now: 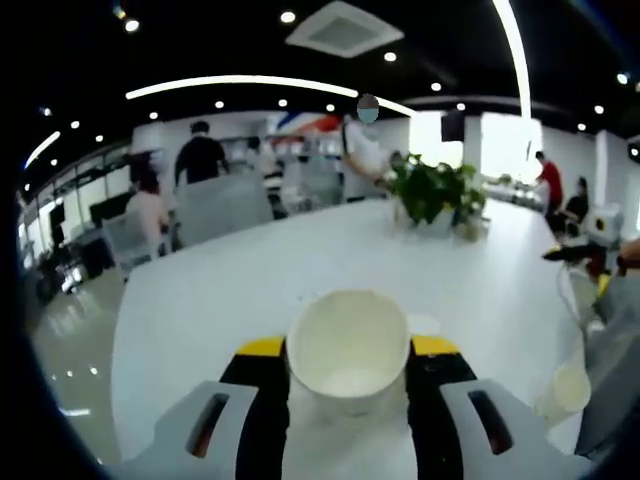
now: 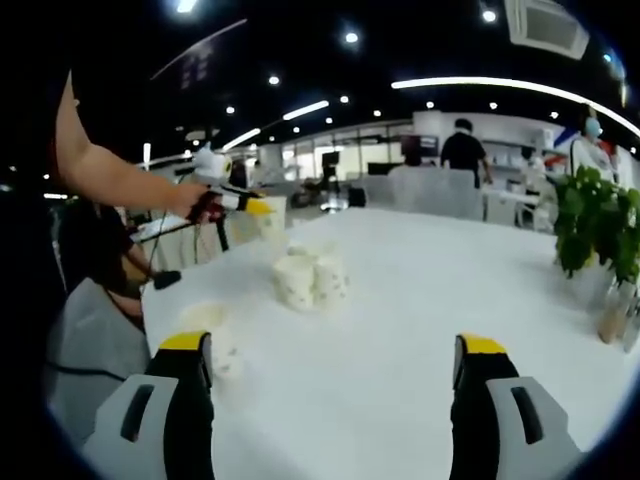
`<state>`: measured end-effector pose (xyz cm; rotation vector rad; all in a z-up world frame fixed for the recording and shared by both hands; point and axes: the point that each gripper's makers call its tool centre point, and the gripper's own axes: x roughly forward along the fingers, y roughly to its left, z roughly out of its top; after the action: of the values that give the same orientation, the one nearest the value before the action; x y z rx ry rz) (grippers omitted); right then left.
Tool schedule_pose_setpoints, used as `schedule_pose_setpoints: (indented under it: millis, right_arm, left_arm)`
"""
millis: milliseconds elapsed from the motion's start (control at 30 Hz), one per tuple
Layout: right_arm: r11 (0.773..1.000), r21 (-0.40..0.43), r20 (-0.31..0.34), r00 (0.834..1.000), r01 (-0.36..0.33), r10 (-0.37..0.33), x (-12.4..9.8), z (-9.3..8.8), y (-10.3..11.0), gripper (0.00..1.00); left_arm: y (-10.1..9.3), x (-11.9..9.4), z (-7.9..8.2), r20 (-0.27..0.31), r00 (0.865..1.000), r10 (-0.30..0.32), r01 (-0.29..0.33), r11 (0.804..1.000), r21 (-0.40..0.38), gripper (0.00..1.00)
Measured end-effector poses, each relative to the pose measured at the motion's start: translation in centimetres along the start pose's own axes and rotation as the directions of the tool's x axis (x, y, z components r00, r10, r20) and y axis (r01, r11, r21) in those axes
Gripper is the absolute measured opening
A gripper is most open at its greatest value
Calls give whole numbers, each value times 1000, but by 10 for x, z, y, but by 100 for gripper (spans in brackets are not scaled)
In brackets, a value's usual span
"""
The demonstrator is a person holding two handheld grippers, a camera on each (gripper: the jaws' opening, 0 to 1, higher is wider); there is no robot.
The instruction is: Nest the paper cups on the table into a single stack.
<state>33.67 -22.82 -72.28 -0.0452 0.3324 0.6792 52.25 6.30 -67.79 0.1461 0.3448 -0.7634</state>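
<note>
The left gripper has a white paper cup clamped upright between its yellow-tipped jaws, mouth open toward the camera and the jaws closed snugly against its walls on both sides; the cup sits low over the white table. To the right of this gripper, close to the table's edge, another paper cup stands partly in sight. In the right gripper view, the right gripper is spread wide with nothing between its jaws, hovering above the same table. Straight ahead of it, between the lines of its two jaws, stands a small cluster of paper cups touching one another, and just beside its left jaw sits a single paper cup. Farther off to the left, the person's bare forearm reaches in, the hand on the other gripper. A potted plant stands well off to the right. The step in hand looks like carrying the held cup to a waiting one and nesting them; doing it well probably means keeping the cup level, lining its base squarely over the target's mouth before lowering, and squeezing no harder than now, since thin paper walls would likely buckle. The free gripper could steady the receiving cup so that it does not tip or slide.
</note>
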Motion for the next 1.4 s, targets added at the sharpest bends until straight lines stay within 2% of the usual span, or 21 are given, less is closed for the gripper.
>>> schedule_pose_setpoints:
  millis: [300, 667, 867, 933, 1267, 1400]
  right_arm:
    - [1000, -4, 5, 1000, 0, 0, 1, 2, 0, 99]
    - [1000, -25, -6, 1000, -2, 1, 2, -2, 1, 100]
    - [998, -57, 10, 1000, -18, 19, -1, 1, 3, 100]
    - [997, -75, -4, 1000, -8, 8, -1, -2, 0, 100]
    - [998, -57, -4, 1000, 0, 0, -4, -6, -3, 100]
    - [999, -42, 3, 1000, -16, 16, -4, -5, 1, 100]
  left_arm:
    - [6, -2, 2, -14, 1000, 4, -4, 1000, 7, 43]
    - [7, -6, 25, -4, 1000, -16, 16, 1000, 20, 44]
    - [9, -8, 27, -13, 1000, -13, 14, 999, 35, 44]
    - [9, -9, 28, -13, 1000, -14, 14, 999, 39, 43]
    - [10, -12, 27, -18, 1000, -13, 13, 999, 48, 43]
    - [7, -13, 27, -20, 1000, -17, 18, 998, 52, 43]
